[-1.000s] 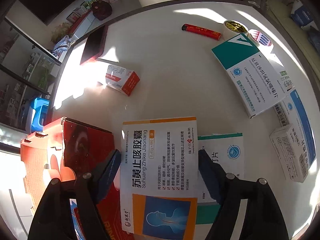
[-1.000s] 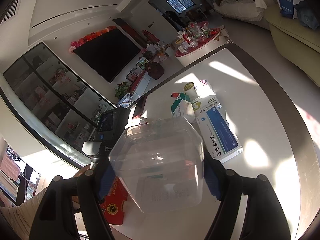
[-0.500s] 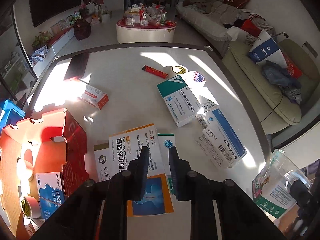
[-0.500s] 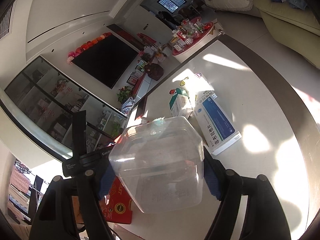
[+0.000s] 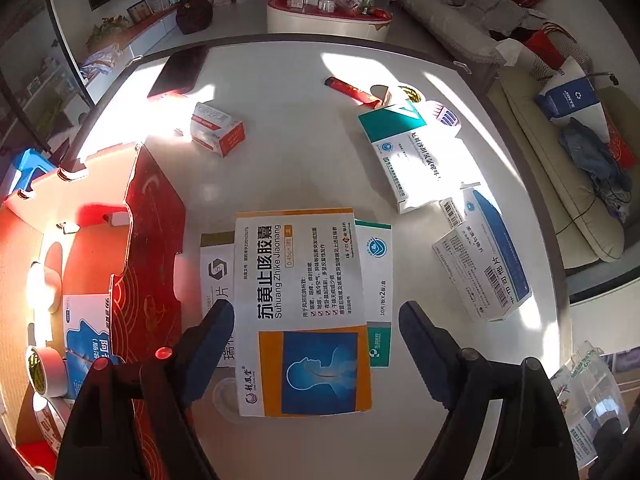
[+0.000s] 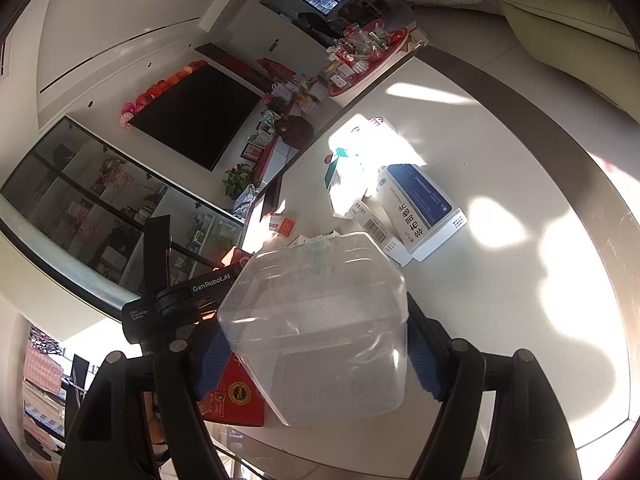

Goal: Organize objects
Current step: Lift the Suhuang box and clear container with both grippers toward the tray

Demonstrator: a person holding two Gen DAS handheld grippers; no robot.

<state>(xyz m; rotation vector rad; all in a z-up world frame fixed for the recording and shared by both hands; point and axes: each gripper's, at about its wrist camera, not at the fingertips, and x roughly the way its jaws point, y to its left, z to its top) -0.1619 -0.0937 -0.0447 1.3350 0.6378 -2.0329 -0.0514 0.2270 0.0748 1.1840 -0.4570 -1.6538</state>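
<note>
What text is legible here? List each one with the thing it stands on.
"Suhuang Zhike Jiaonang": orange-and-white medicine box.
"GenRobot.AI": left hand-held gripper, its black body seen from the right wrist view.
Barcodes, digits unreadable: blue-and-white box.
Small print on the teal-and-white box and the clear plastic container: too small or blurred.

Seven medicine boxes (image 5: 304, 312) counted on the surface, one more in the red carton (image 5: 152, 216), two tape rolls (image 5: 46, 368) there, one clear container (image 6: 320, 332).
</note>
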